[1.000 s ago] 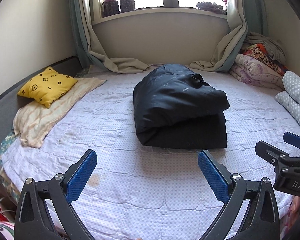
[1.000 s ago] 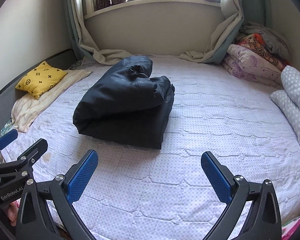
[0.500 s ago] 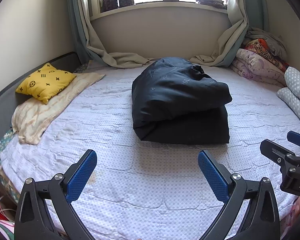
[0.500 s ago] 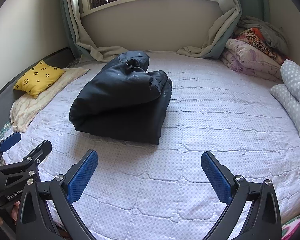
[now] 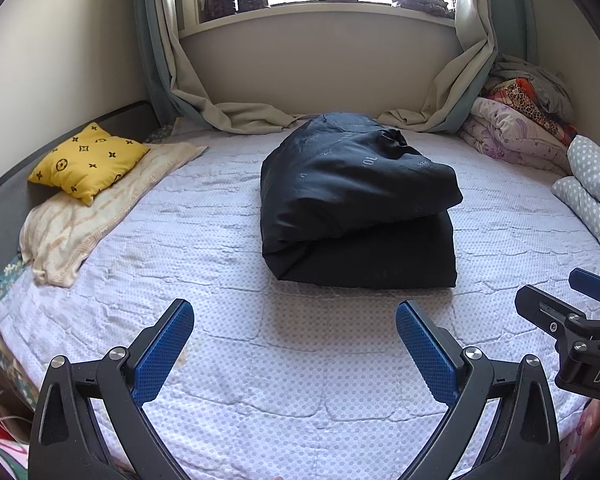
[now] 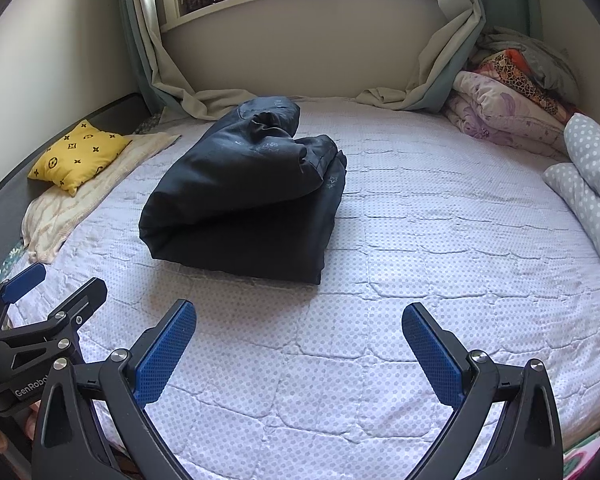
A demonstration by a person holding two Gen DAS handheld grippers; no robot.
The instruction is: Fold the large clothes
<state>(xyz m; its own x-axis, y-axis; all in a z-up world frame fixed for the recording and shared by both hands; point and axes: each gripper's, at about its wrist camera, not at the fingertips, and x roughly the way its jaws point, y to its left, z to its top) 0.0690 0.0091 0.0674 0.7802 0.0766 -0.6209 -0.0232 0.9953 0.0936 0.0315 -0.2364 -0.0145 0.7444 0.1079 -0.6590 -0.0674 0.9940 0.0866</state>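
On the bed (image 5: 228, 360) the dark coat (image 5: 356, 204) sits folded, so both grippers' wide-open, empty fingers (image 5: 162, 346) should press its puffy top flat

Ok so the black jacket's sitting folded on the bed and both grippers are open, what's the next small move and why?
Probably just press the loose top fold flat with the left gripper. The jacket is already doubled over on the bed, but its upper layer bulges and overhangs the lower one on the right. Both the left and the right gripper are open, empty and short of it.
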